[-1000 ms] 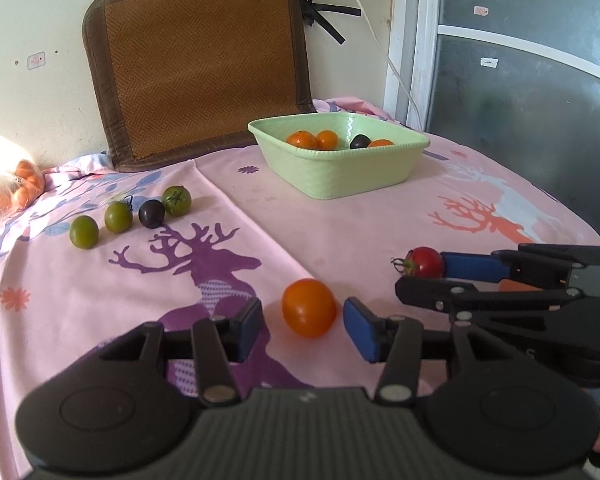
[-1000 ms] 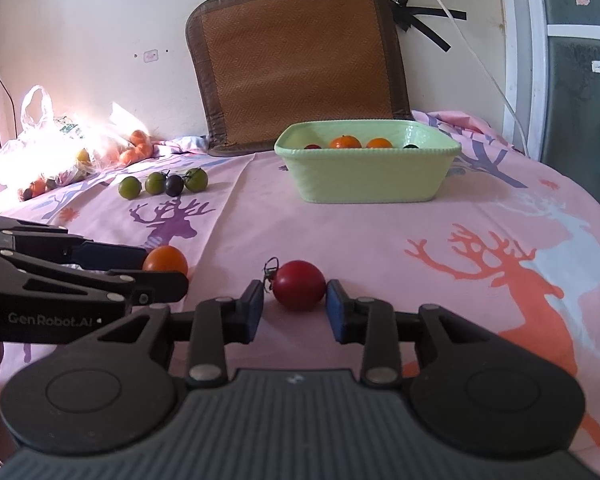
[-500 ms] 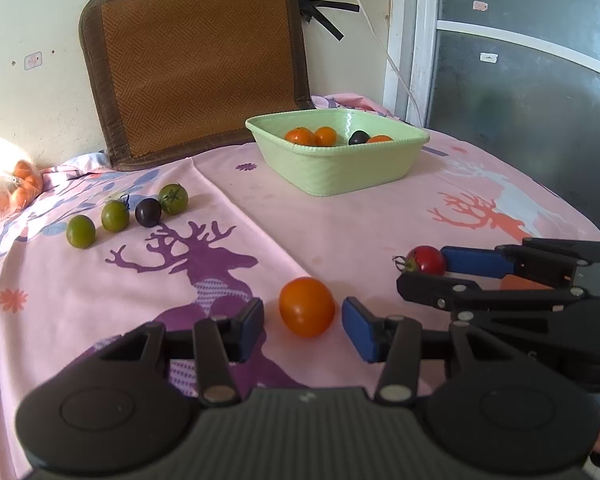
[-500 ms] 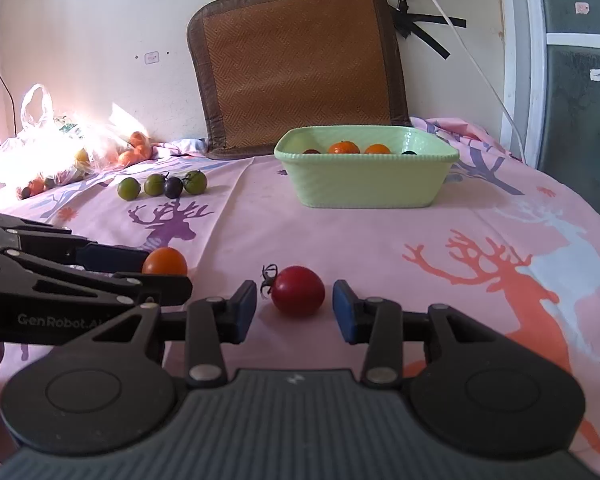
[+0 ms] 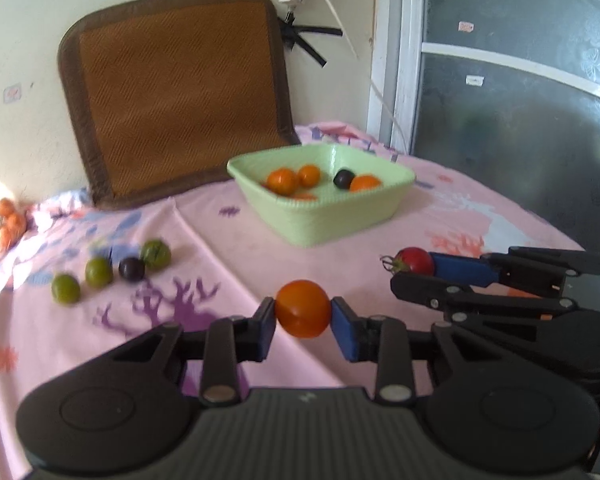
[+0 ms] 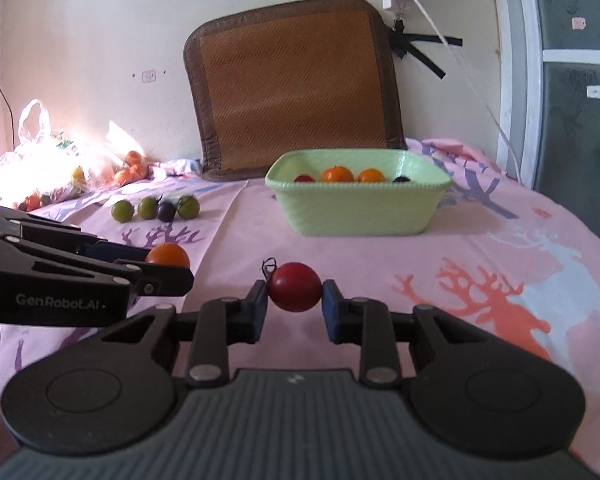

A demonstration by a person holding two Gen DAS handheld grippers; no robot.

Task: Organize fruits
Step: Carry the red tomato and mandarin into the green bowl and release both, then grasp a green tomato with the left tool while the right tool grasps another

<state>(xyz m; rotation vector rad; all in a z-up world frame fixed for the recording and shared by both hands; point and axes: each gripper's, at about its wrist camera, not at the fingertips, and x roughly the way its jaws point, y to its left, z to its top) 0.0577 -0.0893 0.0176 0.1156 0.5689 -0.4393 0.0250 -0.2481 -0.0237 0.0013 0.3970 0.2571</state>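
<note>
Your left tongs (image 5: pixel 303 320) pinched the orange tomato (image 5: pixel 302 308) by its round sides, and it looked lifted just off the pink cloth (image 5: pixel 228 240) on the table. Your right tongs (image 6: pixel 294 303) pinched the red tomato (image 6: pixel 295 287) the same way, with its little stem pointing up and to the left. Small tomatoes like these were probably light, smooth and a bit slippery, and soft enough to burst if you squeezed too hard. Holding each one across its fat middle was a good place, since the blue pads (image 5: pixel 342 334) sat on both sides. You held both tongs low and nearly flat, side by side, pointing toward the green basket (image 6: pixel 360 216). The basket sat farther back with some orange and dark fruits already inside. Three green tomatoes and one dark one (image 5: pixel 131 269) lay in a row off to the left, well apart from your tongs.
</note>
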